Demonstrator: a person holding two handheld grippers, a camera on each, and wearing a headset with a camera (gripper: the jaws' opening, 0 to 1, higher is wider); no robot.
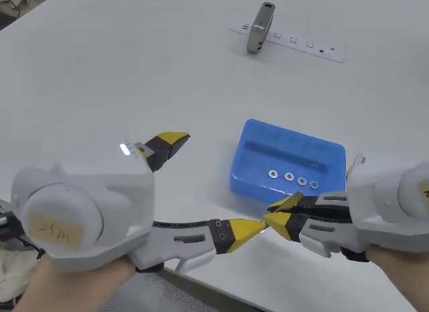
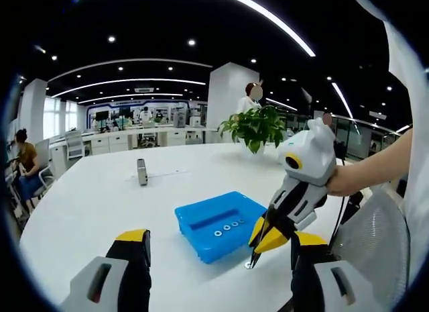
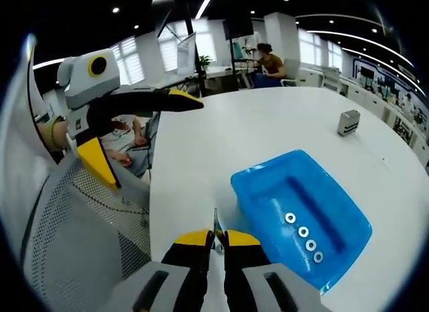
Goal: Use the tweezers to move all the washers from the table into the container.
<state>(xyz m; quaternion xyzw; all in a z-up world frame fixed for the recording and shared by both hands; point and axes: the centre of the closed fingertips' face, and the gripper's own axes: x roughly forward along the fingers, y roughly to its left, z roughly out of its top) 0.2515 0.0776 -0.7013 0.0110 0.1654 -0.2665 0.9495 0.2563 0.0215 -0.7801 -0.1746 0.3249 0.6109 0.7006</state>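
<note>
A blue container (image 1: 249, 151) sits on the white table with several washers (image 1: 289, 177) in a row on its floor; the row also shows in the left gripper view (image 2: 228, 227) and the right gripper view (image 3: 303, 231). My right gripper (image 1: 276, 215) hovers just off the container's near corner, shut on thin metal tweezers (image 3: 216, 225) that stick out past its yellow tips. In the left gripper view the tweezers (image 2: 251, 260) point down at the table beside the container. My left gripper (image 1: 208, 184) stands open to the left of the container, its lower tip almost meeting the right gripper's tips.
A white power strip (image 1: 295, 42) lies at the far side of the table with a grey metal block (image 1: 260, 27) standing on it. The table's near edge runs just under both grippers. A mesh chair (image 3: 80, 225) stands beside it.
</note>
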